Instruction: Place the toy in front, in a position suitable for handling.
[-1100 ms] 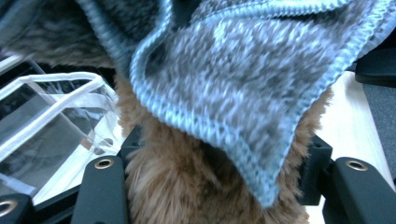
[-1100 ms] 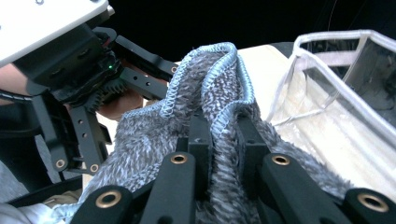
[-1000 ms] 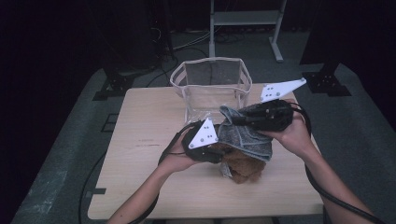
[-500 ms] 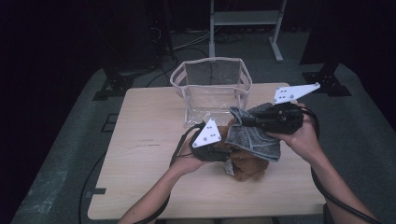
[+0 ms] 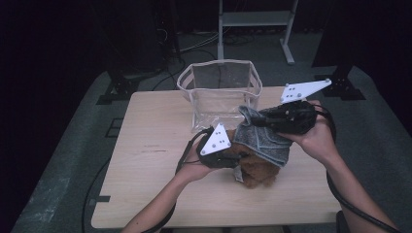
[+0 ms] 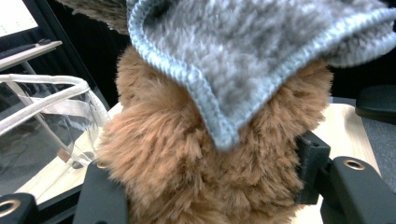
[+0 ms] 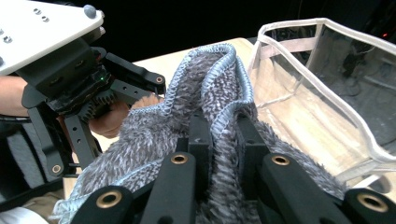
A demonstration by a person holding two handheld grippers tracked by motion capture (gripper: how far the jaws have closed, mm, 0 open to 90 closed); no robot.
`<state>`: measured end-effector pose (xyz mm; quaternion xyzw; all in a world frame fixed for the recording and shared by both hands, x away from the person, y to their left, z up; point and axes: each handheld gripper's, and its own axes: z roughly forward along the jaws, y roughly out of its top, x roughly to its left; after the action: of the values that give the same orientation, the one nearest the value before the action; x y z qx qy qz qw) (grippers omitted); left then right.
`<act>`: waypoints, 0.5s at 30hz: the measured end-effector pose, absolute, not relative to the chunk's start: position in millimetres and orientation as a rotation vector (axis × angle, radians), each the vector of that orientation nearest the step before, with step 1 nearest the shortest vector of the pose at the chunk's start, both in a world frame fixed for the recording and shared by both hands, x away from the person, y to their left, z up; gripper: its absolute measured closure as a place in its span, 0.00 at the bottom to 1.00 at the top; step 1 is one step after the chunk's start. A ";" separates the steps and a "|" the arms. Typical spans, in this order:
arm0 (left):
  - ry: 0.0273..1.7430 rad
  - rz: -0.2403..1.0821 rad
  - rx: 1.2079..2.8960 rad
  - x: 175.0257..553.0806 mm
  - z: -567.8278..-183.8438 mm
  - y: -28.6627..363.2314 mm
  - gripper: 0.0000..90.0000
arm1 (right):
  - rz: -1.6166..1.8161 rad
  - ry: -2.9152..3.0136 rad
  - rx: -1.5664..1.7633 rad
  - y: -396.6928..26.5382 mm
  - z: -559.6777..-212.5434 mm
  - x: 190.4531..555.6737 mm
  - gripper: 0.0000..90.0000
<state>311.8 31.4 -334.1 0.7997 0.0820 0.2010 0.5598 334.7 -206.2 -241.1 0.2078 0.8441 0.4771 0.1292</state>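
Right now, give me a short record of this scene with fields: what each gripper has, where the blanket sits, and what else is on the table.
left gripper: fingers closed around the brown plush toy, having just been closing on it
right gripper: fingers shut on a fold of the grey fleece blanket
blanket position: draped over the top of the plush toy, one edge lifted by the right gripper
plush toy position: on the wooden table, near its middle
other item: clear plastic bag with white trim, standing open behind the toy
bag contents: none that I can make out
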 end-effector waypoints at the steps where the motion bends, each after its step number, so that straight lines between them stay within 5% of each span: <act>1: 0.184 0.475 1.894 311.5 -333.5 30.8 0.43 | 1.394 2.457 0.603 -205.1 -242.0 335.0 0.88; 7: 0.177 0.487 1.887 309.1 -333.7 27.7 0.43 | 1.413 2.473 0.522 -185.8 -247.4 331.3 0.88; 15: 0.206 0.483 1.875 310.5 -333.0 36.2 0.43 | 1.522 2.385 0.609 -217.0 -248.9 330.4 0.88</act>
<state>310.5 36.2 -333.0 0.7963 0.0873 0.2049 0.5625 330.4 -217.0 -248.9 0.2089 0.8177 0.5219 0.1234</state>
